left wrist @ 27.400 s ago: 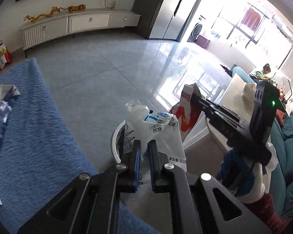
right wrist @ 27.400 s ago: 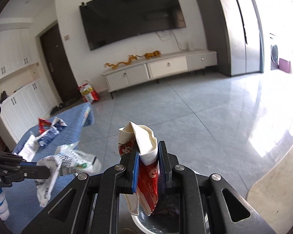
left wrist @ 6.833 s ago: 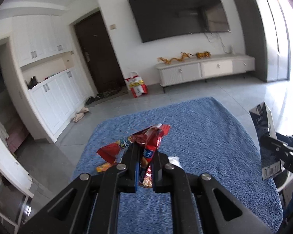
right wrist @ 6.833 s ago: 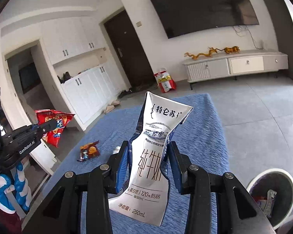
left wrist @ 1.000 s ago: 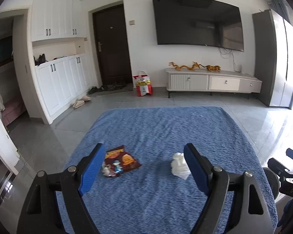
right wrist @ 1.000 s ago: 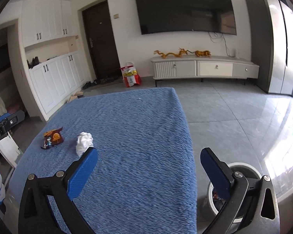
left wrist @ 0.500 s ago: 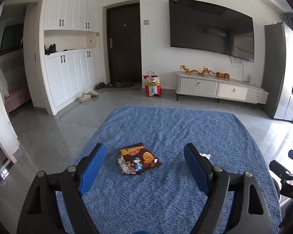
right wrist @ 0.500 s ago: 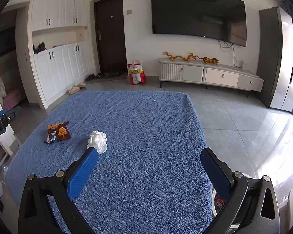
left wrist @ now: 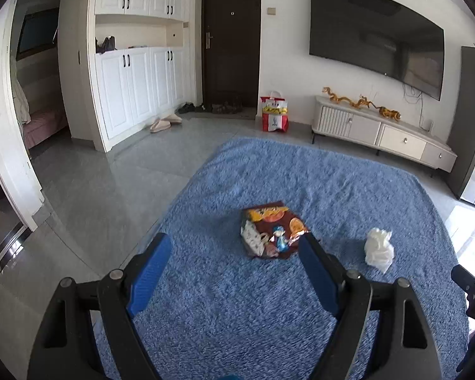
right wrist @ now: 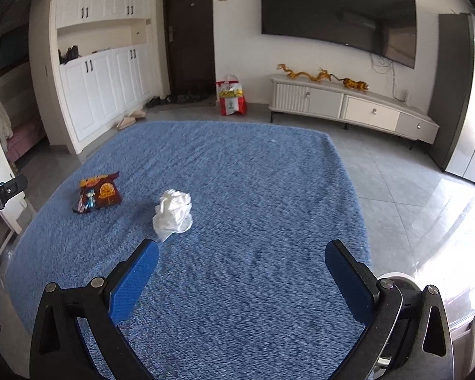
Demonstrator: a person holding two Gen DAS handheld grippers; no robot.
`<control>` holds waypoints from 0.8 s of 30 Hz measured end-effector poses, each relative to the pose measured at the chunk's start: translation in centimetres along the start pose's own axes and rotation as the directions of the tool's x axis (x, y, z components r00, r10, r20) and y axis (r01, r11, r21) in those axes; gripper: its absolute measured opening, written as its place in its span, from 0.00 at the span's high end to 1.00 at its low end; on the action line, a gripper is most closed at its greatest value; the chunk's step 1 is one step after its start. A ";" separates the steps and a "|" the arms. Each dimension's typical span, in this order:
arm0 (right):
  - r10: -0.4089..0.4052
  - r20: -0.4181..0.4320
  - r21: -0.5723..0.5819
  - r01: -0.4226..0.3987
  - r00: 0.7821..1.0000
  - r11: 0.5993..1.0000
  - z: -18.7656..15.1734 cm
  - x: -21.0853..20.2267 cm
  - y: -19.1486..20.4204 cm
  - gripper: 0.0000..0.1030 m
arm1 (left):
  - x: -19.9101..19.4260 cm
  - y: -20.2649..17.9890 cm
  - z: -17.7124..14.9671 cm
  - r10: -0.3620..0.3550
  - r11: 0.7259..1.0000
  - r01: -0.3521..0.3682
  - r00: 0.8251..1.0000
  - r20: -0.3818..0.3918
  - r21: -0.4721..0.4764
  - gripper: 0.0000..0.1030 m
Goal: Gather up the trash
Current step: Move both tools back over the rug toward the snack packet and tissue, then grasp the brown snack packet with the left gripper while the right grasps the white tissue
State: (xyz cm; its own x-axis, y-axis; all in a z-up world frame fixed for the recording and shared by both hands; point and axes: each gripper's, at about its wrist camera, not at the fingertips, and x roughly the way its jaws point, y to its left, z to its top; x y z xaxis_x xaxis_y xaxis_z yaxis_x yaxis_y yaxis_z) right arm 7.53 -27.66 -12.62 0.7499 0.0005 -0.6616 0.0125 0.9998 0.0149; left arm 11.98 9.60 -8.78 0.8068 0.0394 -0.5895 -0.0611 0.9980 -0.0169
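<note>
Left gripper (left wrist: 234, 269), black frame with blue pads, jaws spread wide and empty, hovering over the shaggy blue rug (left wrist: 332, 174). Right gripper (right wrist: 242, 277), same build, also wide apart and empty. Two trash items remain on the rug: a flat dark-red snack wrapper with orange print (left wrist: 274, 229) and a crumpled white tissue wad (left wrist: 378, 248). From the left wrist view the wrapper lies straight ahead, slightly right of the centre line, its near edge just beside the right pad tip; its long axis runs roughly away from the camera. The tissue sits off to the right of that gripper, apart from the wrapper. From the right wrist view the tissue (right wrist: 173, 210) is ahead and left, just beyond the left pad tip, with the wrapper (right wrist: 97, 191) farther left. Judgement: left gripper is nearer the wrapper, right gripper nearer the tissue; each needs a short forward-and-down reach. A white bin rim (right wrist: 399, 277) shows at lower right, behind the right gripper's finger.
</note>
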 end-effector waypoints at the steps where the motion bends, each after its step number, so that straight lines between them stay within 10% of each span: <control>1: 0.004 -0.004 -0.005 -0.005 1.000 1.000 0.0 0.1 0.2 0.00 | 0.2 0.1 -0.2 -0.001 1.000 0.001 1.000 -0.009 0.001 0.21; 24: 0.102 -0.086 -0.027 -0.104 0.991 0.994 -0.1 4.3 1.4 0.00 | 5.3 0.3 -1.5 -0.062 0.998 0.059 0.986 -0.156 -0.024 0.21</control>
State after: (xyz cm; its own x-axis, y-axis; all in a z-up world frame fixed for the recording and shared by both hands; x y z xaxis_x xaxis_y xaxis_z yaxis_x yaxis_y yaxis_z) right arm 10.67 -26.23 -15.52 0.6874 0.1038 -0.7188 -0.0840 0.9945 0.0633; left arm 15.36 10.00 -13.16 0.7071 -0.0308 -0.7064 -0.0278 0.9971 -0.0714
